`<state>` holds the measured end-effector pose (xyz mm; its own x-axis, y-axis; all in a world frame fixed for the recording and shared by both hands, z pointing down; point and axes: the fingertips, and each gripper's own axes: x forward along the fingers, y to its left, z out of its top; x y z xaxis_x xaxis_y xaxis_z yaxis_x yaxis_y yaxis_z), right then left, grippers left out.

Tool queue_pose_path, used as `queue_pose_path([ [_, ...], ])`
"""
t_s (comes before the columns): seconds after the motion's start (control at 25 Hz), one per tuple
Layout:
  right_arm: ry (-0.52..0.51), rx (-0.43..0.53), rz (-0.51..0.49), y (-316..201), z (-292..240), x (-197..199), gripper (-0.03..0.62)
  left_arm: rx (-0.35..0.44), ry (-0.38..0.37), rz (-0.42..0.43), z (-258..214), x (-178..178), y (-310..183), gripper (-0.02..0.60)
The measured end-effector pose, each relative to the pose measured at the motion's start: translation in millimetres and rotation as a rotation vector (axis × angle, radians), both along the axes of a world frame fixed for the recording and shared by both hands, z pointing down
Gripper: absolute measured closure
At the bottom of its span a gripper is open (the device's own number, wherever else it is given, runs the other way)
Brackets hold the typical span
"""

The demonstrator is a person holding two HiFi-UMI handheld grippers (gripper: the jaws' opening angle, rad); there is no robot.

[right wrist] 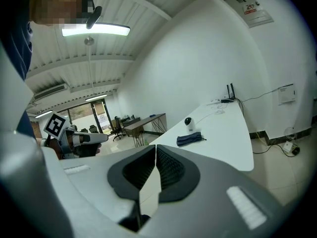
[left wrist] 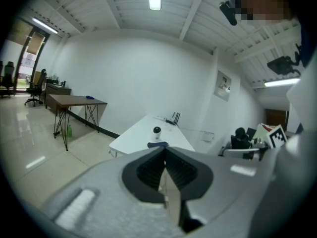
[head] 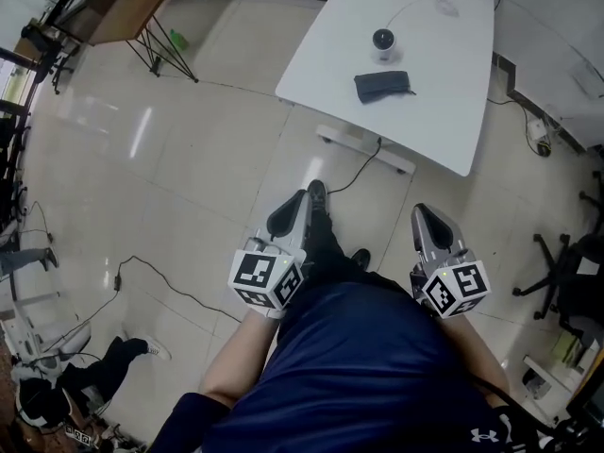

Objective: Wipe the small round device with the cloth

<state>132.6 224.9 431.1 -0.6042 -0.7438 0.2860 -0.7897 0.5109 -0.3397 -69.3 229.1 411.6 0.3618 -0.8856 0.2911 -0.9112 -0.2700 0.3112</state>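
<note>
The small round device, white with a dark front, stands on the white table well ahead of me. A folded dark cloth lies just in front of it. Both show small in the left gripper view, the device above the cloth, and in the right gripper view, the device beside the cloth. My left gripper and right gripper are held close to my body over the floor, far short of the table. Each is shut with nothing between its jaws.
A cable runs across the tiled floor from the table's base. A wooden desk on thin black legs stands at the far left, with a green bottle beside it. A black office chair is at the right. Another person is at the lower left.
</note>
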Motion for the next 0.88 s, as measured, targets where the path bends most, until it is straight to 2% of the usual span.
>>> queue_pose_path([
  [0.32, 0.018, -0.023, 0.074, -61, 6, -30, 0.580, -0.014, 0.011, 0.140, 3, -4, -62, 0.578],
  [0.68, 0.047, -0.045, 0.179, -121, 4, -73, 0.580, 0.059, -0.004, 0.315, -5, -19, -145, 0.574],
  [0.88, 0.073, -0.075, 0.221, -137, 5, -85, 0.580, 0.057, 0.006, 0.437, 4, -10, -174, 0.546],
])
